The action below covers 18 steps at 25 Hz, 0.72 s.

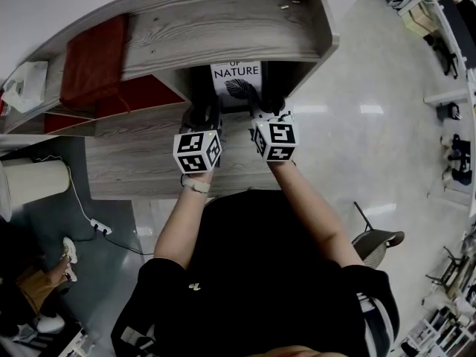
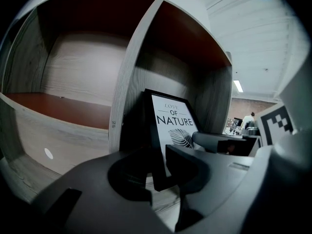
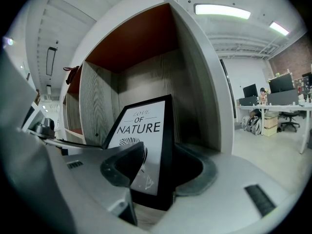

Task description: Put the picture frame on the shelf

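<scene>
- Here, the frame (image 1: 236,80), a black one with a white print reading "LOVE OF NATURE", stands in the right-hand bay of the shelf (image 1: 208,28), its top leaning back toward the rear wall.
- The left gripper (image 1: 204,117) pinches the frame's left edge, its jaws pressed onto the black border.
- The right gripper (image 1: 266,110) pinches the right edge in the same way.
- Whether the frame's bottom edge touches the bay's floor cannot be told.
- The shelf is grey wood grain, with red-brown undersides to its boards and a divider (image 2: 129,82) just left of the frame.
- A red cloth (image 1: 93,58) lies on the shelf's top, toward its left end.
- The floor (image 1: 372,125) is pale and glossy; a white cable (image 1: 78,203) runs across it to a power strip (image 1: 100,229).
- Desks with monitors (image 3: 273,89) stand well behind, under strip lights (image 3: 222,11).
</scene>
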Tool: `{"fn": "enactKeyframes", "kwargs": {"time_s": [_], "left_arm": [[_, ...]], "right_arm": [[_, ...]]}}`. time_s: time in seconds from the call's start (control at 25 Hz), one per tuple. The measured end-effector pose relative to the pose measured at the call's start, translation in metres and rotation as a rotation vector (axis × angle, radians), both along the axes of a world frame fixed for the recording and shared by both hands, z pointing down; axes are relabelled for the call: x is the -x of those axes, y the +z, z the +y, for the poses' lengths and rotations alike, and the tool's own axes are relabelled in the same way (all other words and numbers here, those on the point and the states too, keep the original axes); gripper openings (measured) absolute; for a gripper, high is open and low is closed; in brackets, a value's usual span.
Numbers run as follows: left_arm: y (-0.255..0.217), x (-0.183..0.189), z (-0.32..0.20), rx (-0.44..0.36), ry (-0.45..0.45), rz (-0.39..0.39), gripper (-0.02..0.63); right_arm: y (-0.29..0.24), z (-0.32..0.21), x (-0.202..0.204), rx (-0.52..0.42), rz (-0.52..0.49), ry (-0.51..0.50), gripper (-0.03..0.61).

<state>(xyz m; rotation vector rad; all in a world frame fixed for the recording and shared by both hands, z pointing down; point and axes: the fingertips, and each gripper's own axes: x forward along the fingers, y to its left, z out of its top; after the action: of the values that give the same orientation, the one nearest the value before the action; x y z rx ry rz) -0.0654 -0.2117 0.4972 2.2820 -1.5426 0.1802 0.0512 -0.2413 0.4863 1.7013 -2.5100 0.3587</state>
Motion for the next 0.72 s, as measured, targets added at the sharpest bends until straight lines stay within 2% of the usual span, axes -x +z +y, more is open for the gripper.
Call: {"fn": "enactKeyframes", "kwargs": {"time_s": [0.56,0.72], "left_arm": [[0.021,-0.009,0.039,0.052,0.047,-0.033,0.087],[0.024,-0.011,0.041,0.052,0.035,-0.059,0.087]], "right_arm": [[-0.002,0.0,0.002,0.017,-0.012,0.028,0.186],[-0.002,0.0,0.001,0.023,-0.017,0.029,0.186]]}}
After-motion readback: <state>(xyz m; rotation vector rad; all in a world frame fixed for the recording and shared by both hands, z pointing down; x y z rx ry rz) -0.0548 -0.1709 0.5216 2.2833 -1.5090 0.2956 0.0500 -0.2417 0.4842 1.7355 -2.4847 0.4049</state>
